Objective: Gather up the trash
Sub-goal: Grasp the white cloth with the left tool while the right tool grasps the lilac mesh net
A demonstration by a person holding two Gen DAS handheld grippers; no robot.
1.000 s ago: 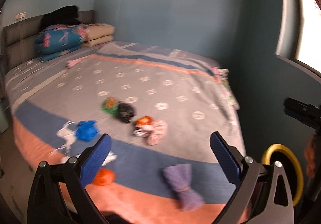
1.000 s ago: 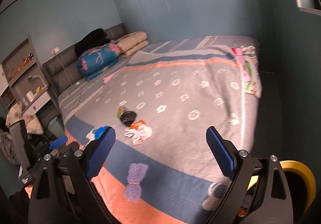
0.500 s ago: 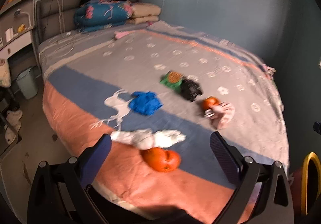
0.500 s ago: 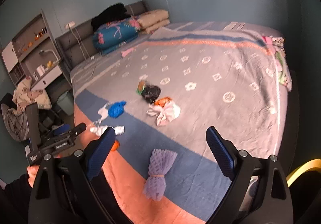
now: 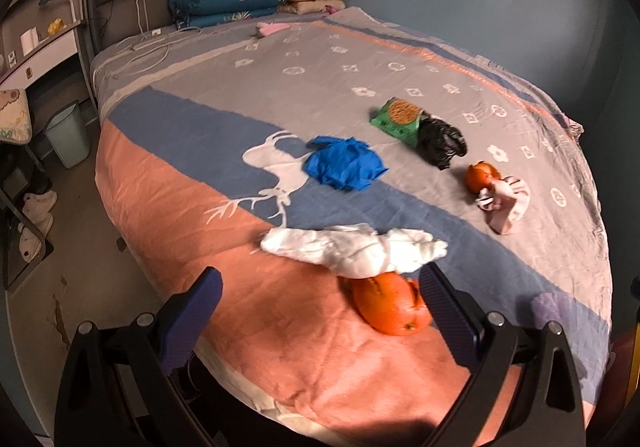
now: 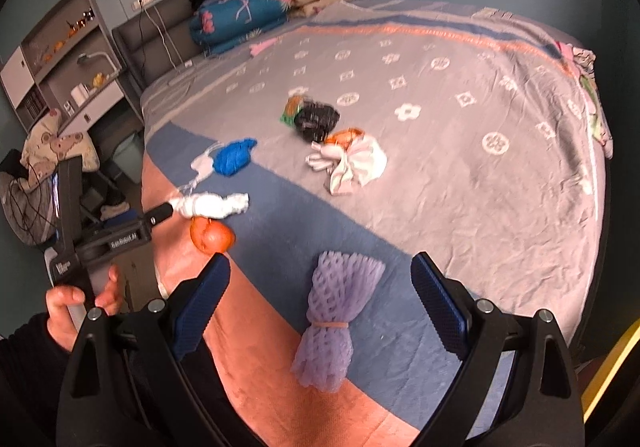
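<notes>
**Left gripper closing in on the peel and tissue**

Since half a second ago your left gripper (image 5: 320, 295) has dropped nearer the bed's foot edge, so the orange peel (image 5: 390, 305) and the crumpled white tissue (image 5: 356, 249) touching it now loom large, the peel just beside the right finger. The jaws stand wide apart, gripping nothing. Farther up the bedspread (image 5: 224, 215) lie the blue wad (image 5: 344, 167), the green snack packet (image 5: 398, 119) against the black bag (image 5: 440, 141), and a second peel beside a pinkish bag (image 5: 506, 203). The tissue should be feather-light and squashy; pinch its thick middle. The peel looks limp and slick, so take it across the curled rim.

From the right wrist, your right gripper (image 6: 320, 285) hangs spread and empty above the purple foam net (image 6: 332, 319), rubber-banded at its waist: springy, weightless, best taken at that band. Your left hand (image 6: 80, 307) holds the other tool, whose body reads "GenRobot.AI".
</notes>
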